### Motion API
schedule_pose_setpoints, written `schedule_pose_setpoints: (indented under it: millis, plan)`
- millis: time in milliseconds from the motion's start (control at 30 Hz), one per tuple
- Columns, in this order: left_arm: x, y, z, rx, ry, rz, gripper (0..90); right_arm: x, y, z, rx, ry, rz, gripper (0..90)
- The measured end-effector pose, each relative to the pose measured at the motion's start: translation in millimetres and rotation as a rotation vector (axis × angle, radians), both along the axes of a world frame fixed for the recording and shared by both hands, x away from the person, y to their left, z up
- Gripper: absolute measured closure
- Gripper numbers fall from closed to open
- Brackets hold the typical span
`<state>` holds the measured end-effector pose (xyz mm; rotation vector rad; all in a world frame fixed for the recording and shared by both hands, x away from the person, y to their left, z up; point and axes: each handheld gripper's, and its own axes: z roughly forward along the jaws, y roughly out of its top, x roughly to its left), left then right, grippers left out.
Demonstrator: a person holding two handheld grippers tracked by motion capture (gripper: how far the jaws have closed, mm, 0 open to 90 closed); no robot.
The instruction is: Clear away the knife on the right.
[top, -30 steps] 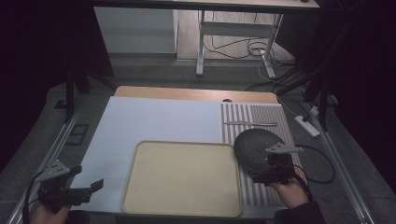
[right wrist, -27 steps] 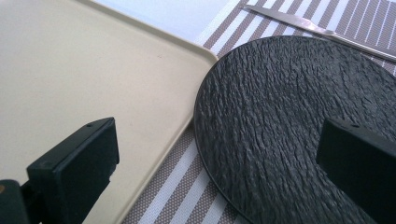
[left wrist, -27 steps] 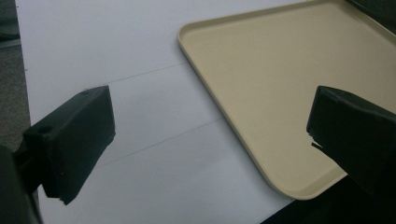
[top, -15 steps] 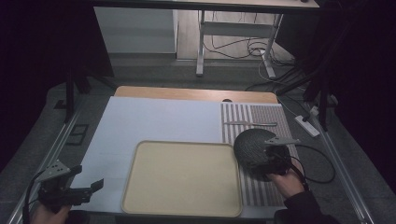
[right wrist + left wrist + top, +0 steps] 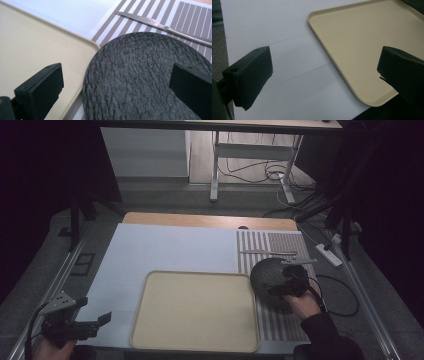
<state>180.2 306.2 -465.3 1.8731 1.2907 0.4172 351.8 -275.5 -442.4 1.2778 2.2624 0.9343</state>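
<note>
The right gripper (image 5: 280, 282) hovers over the dark plate (image 5: 147, 77), jaws wide, holding nothing; the left gripper (image 5: 87, 325) likewise gapes empty beside the tray (image 5: 367, 45).

Lab-like test room: framed table (image 5: 200, 220) on rails, desk legs (image 5: 215, 170), loose cables (image 5: 260, 170), power strip (image 5: 329, 254) on floor.
</note>
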Motion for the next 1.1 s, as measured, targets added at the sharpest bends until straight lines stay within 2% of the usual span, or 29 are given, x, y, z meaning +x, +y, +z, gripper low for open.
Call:
schedule_pose_setpoints:
  millis: [467, 767, 1100]
  plan:
    - [0.0, -1.1, 0.2, 0.012, 0.003, 0.003, 0.0, 26.2, 1.4, -6.9, -0.047, 0.019, -0.007, 0.0]
    - [0.2, -1.1, 0.1, 0.014, 0.003, -0.003, 0.0, 52.8, 1.5, -13.1, -0.064, 0.04, -0.024, 0.0]
    - [0.2, -0.8, 0.0, 0.009, 0.005, 0.0, 0.0, 75.6, 1.1, -18.9, -0.089, 0.069, -0.044, 0.0]
